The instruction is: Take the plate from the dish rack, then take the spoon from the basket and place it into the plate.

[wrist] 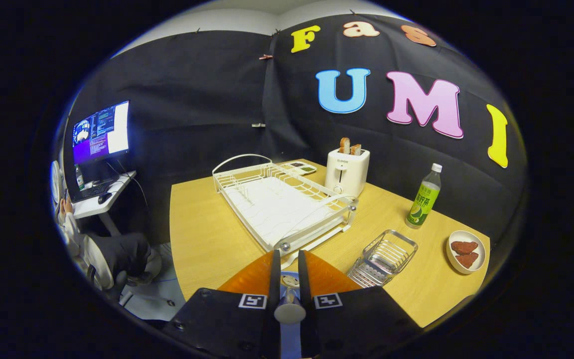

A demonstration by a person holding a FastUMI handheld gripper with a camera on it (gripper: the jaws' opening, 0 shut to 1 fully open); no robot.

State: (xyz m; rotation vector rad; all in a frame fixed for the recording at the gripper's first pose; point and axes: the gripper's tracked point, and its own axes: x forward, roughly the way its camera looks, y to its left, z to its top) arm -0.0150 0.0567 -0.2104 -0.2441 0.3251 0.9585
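Observation:
My gripper (pixel 288 254) hovers over the near edge of the wooden table (pixel 202 239), its two black fingers drawn close together. A spoon (pixel 289 305) with a pale rounded end and a bluish handle is clamped in the narrow gap between them. Under the fingers lies an orange plate (pixel 248 280), showing on both sides of them. Just beyond the fingertips stands the white dish rack (pixel 277 204), with no dishes in it. The wire basket (pixel 382 257) sits to the right of the fingers and looks empty.
Behind the rack stands a white toaster (pixel 347 172) with bread in its slots. A green bottle (pixel 422 199) and a small dish of reddish food (pixel 465 252) are at the right. A seated person (pixel 107 252) and a desk with a monitor (pixel 100 132) are off to the left.

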